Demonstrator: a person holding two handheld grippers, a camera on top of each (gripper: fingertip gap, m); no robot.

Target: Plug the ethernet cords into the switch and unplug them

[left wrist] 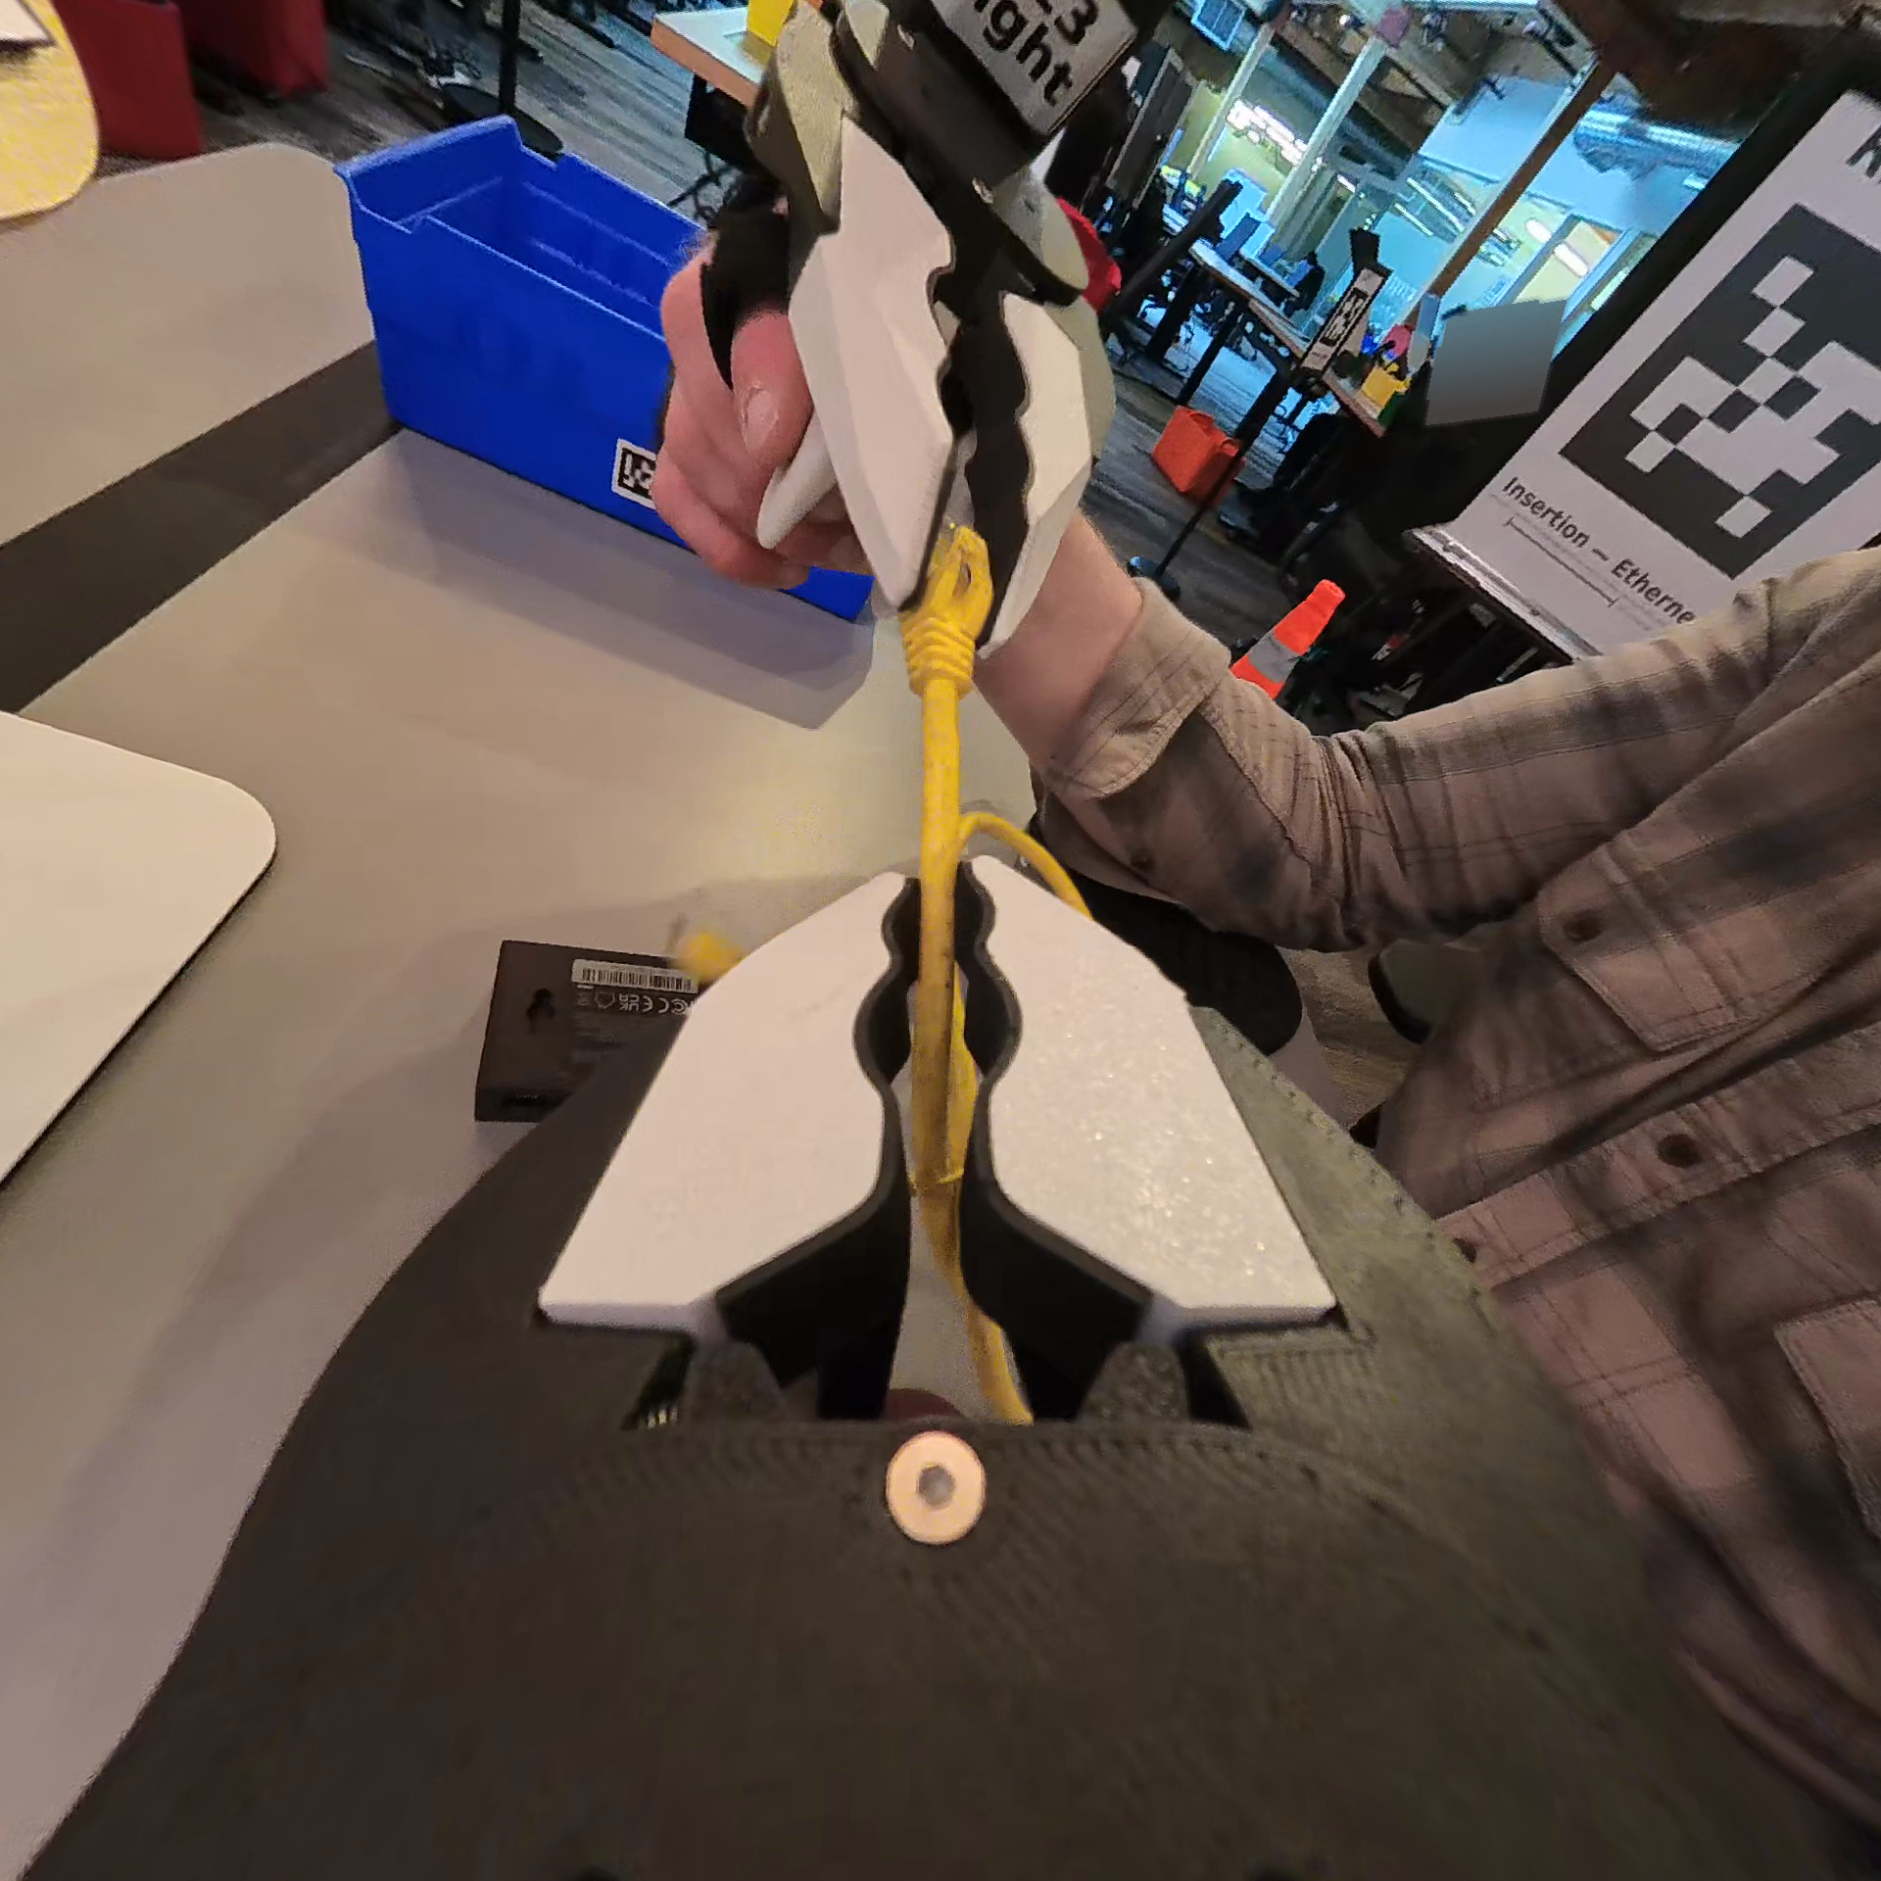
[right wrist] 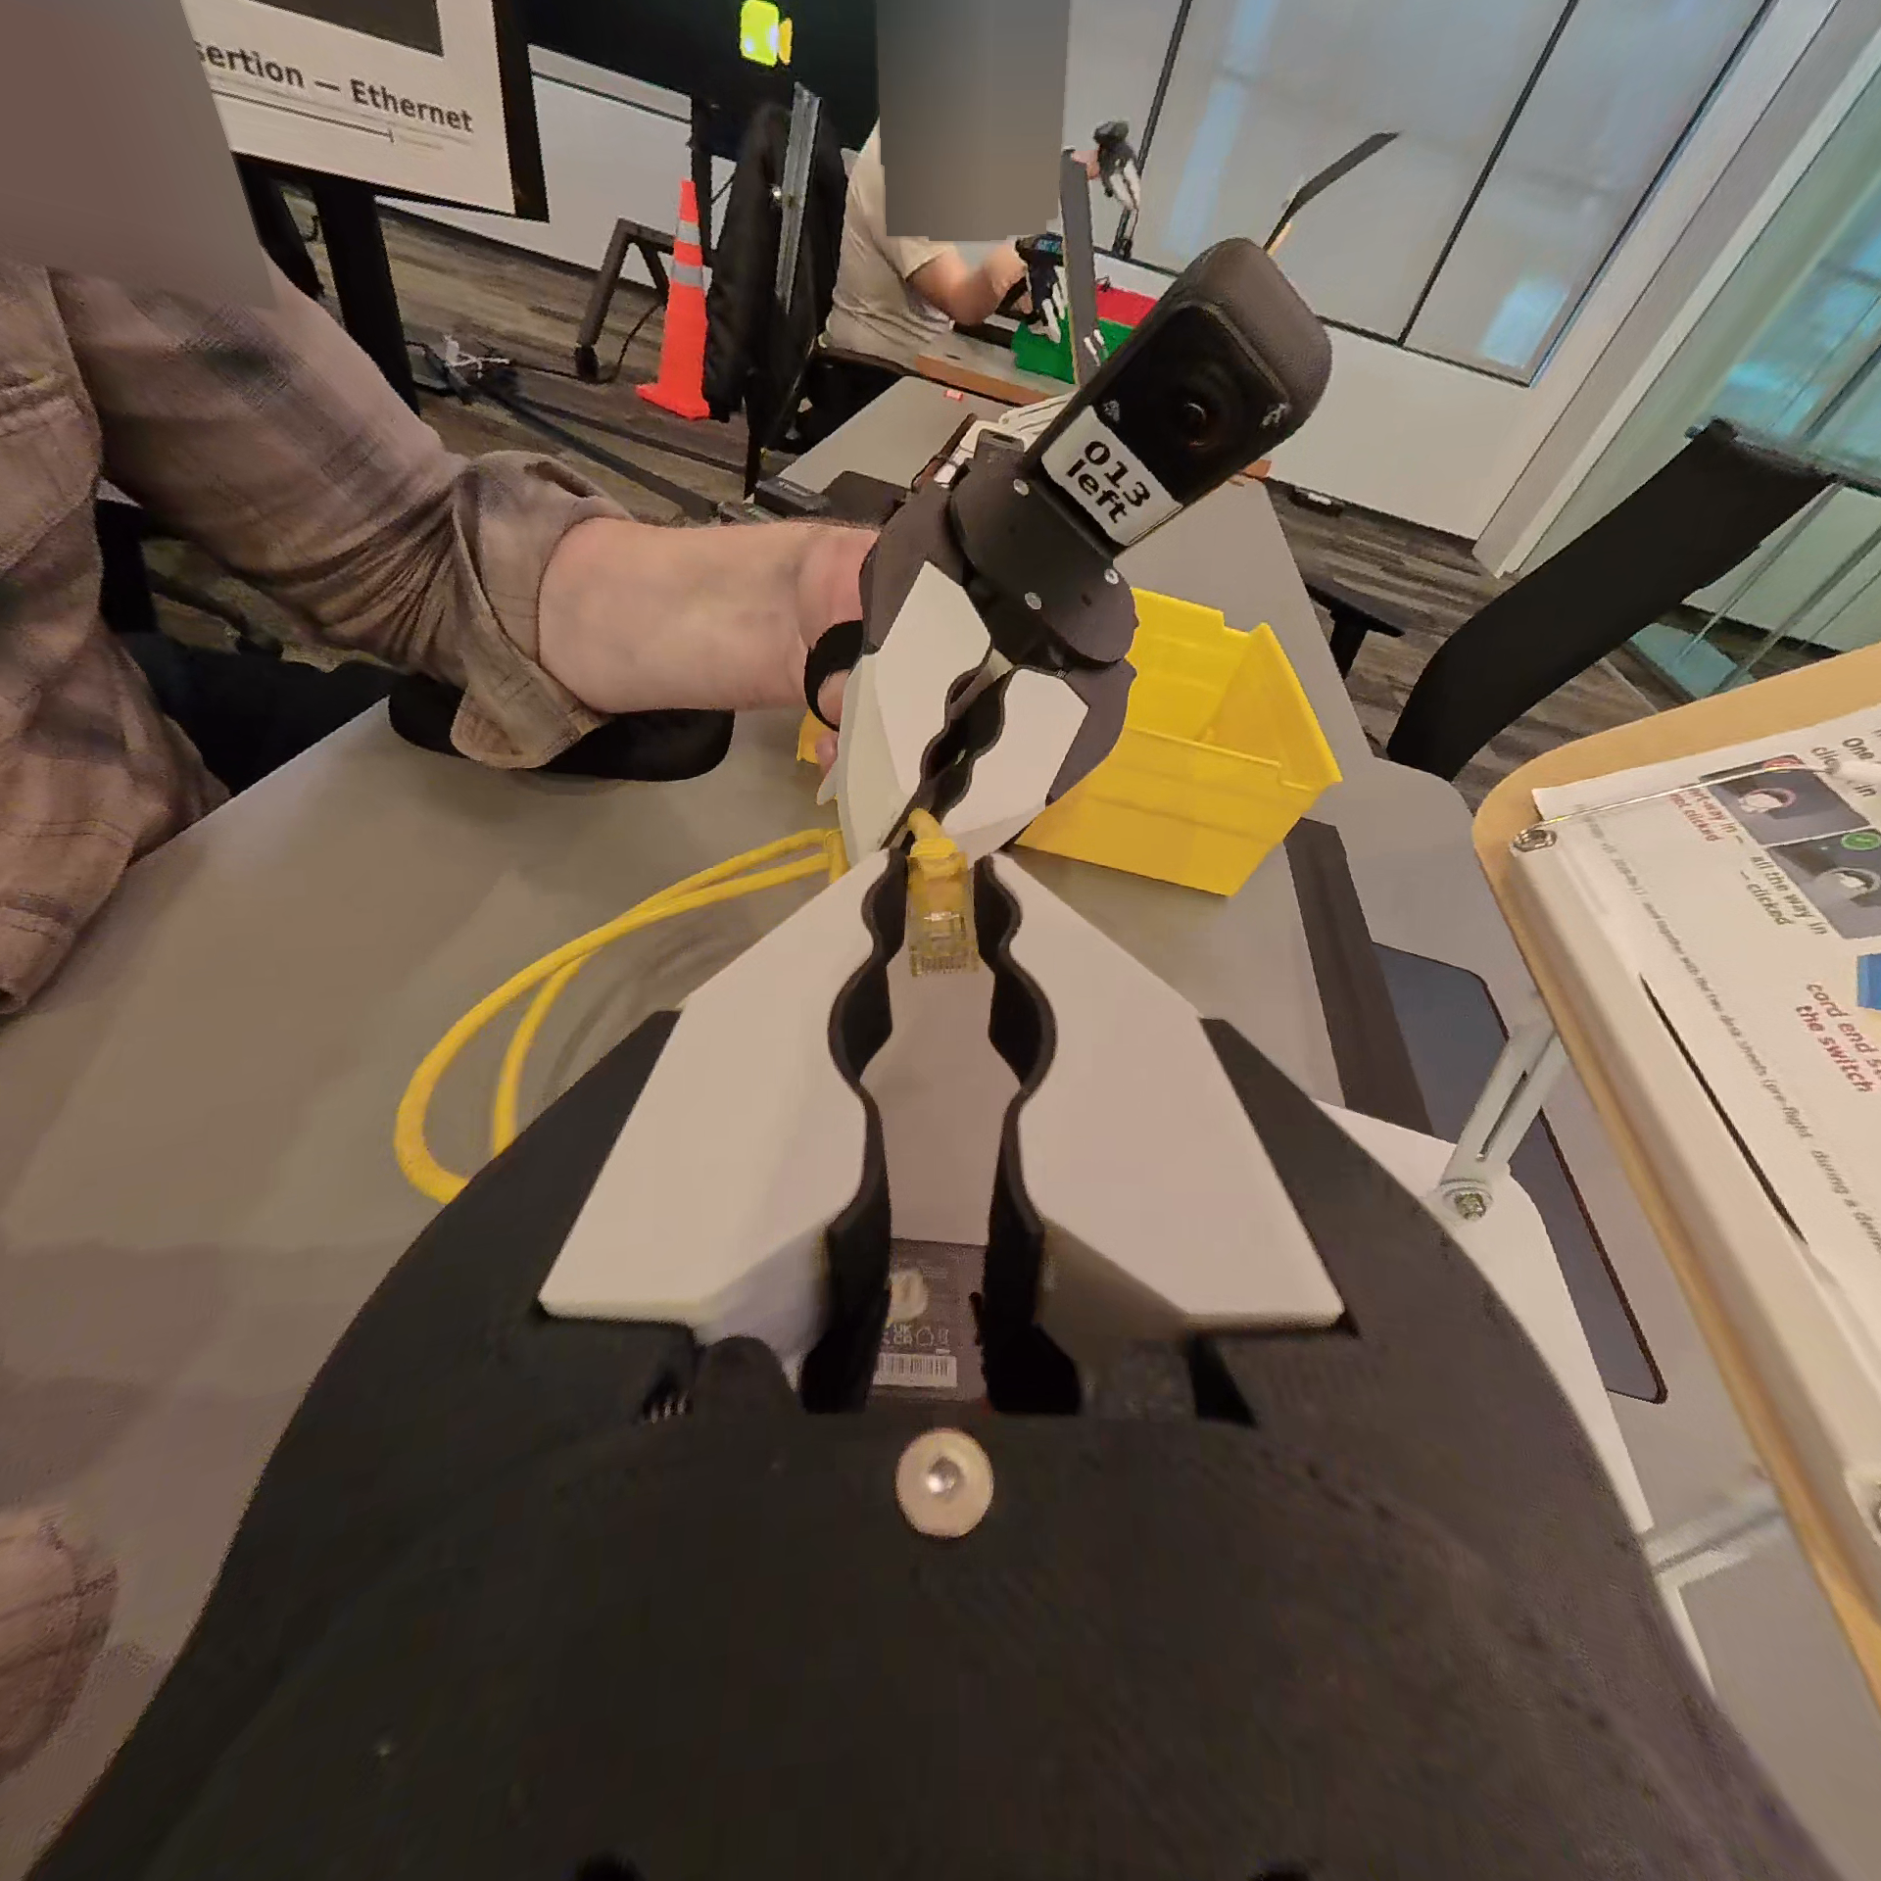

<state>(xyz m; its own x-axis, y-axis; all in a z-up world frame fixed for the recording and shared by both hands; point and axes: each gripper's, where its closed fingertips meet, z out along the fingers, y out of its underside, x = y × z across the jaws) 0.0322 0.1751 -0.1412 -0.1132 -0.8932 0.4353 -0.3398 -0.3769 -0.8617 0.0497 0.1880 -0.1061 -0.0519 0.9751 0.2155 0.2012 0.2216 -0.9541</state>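
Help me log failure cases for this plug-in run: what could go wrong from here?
1. The plug sits only at the tips of the right gripper, with the left gripper on the yellow cord just behind it. It could twist or slip if either lets go.
2. The switch lies loose on the table with neither gripper on it, so pushing a plug in may slide it.
3. The slack loop on the table could drag or snag.

The grey table carries a blue bin, black switch and yellow bin
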